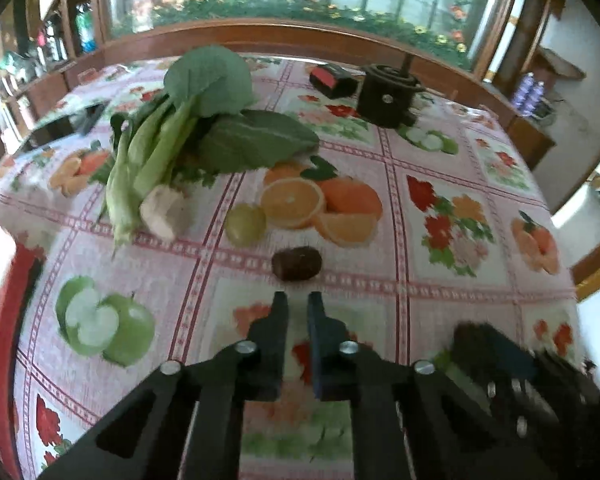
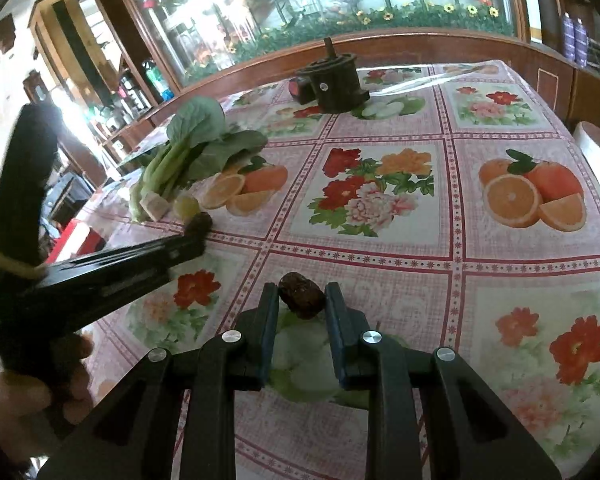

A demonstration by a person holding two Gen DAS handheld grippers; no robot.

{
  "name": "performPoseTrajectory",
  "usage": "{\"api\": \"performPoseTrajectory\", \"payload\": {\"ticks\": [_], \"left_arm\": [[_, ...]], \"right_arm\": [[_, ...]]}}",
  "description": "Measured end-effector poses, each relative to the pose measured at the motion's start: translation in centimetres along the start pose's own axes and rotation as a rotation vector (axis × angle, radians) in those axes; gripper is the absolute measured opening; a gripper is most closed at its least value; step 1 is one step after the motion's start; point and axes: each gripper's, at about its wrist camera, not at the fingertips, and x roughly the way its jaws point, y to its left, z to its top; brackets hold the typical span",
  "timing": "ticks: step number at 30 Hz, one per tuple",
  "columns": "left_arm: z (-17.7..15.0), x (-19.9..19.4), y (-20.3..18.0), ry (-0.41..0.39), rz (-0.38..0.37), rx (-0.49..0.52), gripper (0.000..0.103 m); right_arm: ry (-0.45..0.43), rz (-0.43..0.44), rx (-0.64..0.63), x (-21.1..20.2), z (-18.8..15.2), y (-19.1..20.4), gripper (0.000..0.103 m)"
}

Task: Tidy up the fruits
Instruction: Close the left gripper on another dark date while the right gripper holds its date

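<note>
A dark brown fruit (image 2: 301, 295) was seen clamped between the fingertips of the right gripper (image 2: 302, 300), held just above the fruit-printed tablecloth (image 2: 380, 256); this held fruit is taken as the landmark. To its left in the right wrist view, the left gripper (image 2: 192, 246) was seen reaching in from the side, gripped by a hand (image 2: 40, 396), its tip close to a second dark brown fruit (image 2: 200, 224) that lay on the cloth. In the left wrist view the left gripper (image 1: 298, 300) was shown with its fingers drawn together and nothing between them, the second dark brown fruit (image 1: 297, 263) lying just beyond their tips, apart from them. Farther from the landmark, just behind that second fruit, a small yellow-green fruit (image 2: 187, 205) was seen resting on the cloth. Beside it and farther left, a bunch of leafy greens (image 2: 196, 148) was laid with its cut white stem end toward the yellow-green fruit. Well beyond the landmark, near the far edge of the table, a black round device (image 2: 336, 84) was seen standing with a red-and-black object (image 2: 302, 90) just beside it.
</note>
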Motion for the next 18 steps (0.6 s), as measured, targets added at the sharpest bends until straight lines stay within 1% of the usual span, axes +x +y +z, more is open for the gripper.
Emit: {"api": "performPoseTrajectory", "payload": {"ticks": [3, 6, 9, 18], "left_arm": [[-1.3, -0.9, 0.9, -0.008, -0.048, 0.028, 0.008], [-2.2, -1.5, 1.6, -0.023, -0.065, 0.052, 0.008], [-2.7, -2.1, 2.2, -0.020, -0.079, 0.057, 0.008], [-4.7, -4.0, 3.6, -0.045, -0.131, 0.102, 0.008]], "right_arm": [[-0.001, -0.016, -0.003, -0.2, -0.2, 0.2, 0.024], [0.002, -0.037, -0.012, -0.3, -0.4, 0.5, 0.024], [0.005, -0.054, -0.013, -0.4, -0.5, 0.7, 0.024], [-0.001, -0.086, -0.024, -1.5, -1.5, 1.7, 0.024]]}}
